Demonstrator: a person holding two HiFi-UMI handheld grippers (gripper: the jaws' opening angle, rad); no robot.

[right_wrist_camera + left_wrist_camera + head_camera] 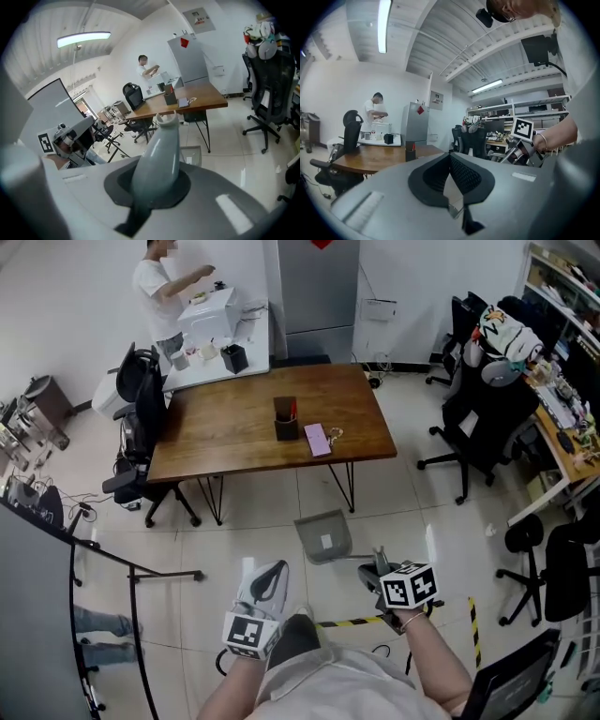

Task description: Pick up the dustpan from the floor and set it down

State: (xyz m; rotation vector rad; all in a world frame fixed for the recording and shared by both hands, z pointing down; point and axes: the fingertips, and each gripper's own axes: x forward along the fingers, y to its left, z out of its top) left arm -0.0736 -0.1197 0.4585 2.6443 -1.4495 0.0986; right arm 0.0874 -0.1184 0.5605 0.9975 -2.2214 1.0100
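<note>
The person in the middle of the room has a pair of tongs in each hand, both held out over the tiled floor [412, 488] on the near side of the wooden desk [234, 432].

The right tongs [154, 183] are clamped tight on the dustpan [323, 535], gripping its grey tapered handle [161, 145]. The handle runs out past the tips and ends in a small forked lip. The grey pan sits just beyond and to the left of those tips, in front of the desk's near right leg. I can't tell whether it is clear of the tiles or resting on them.

The left tongs [450, 159] are closed, the dark pads meeting at the tip with nothing between them. They hang level beside the right hand [417, 620], to the left of it and apart from the dustpan.

On the desk a black pen holder [286, 418] stands near the middle with a pink notebook [317, 439] just to its right. A black office chair [141, 418] is at the desk's left end, and another [483, 418] stands off to the right. A strip of black-and-yellow tape [352, 622] lies on the floor close to the person. At the far wall another person [155, 282] stands at a white counter [220, 367].
</note>
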